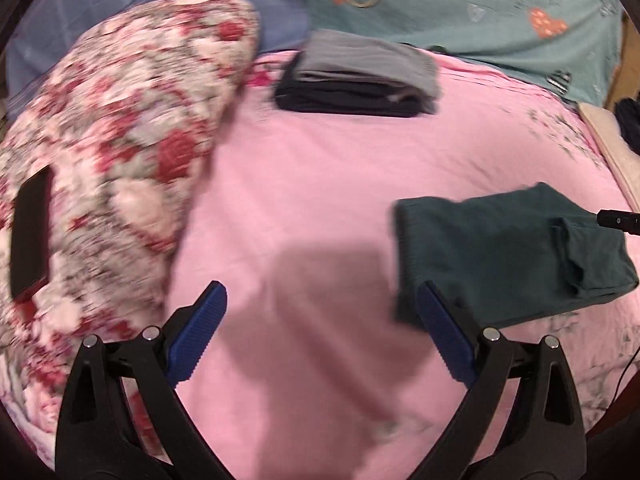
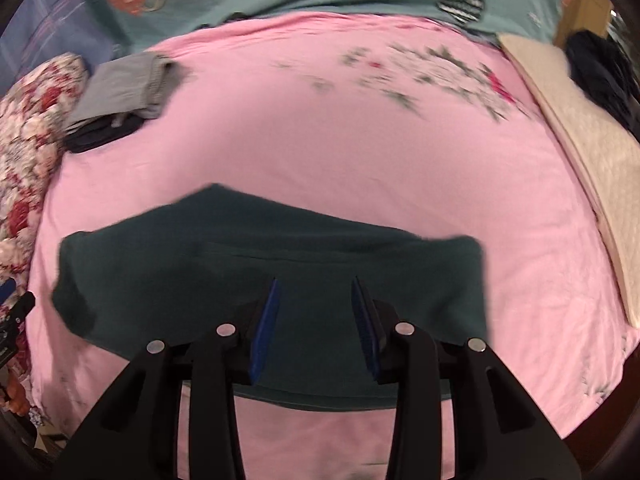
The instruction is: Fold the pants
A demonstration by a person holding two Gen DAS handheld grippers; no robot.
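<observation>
The left gripper [image 1: 320,336] is being held wide apart over the bare pink sheet [image 1: 320,184], nothing between its jaws. The folded pants [image 2: 272,276] are lying flat on the sheet; above them the right gripper [image 2: 316,328] is being held partly apart, gripping nothing. If a pad is dragged across the top layer, the fold may be pulled open. Both views are being blurred, and the pants' near edge is being hidden behind the right gripper.
</observation>
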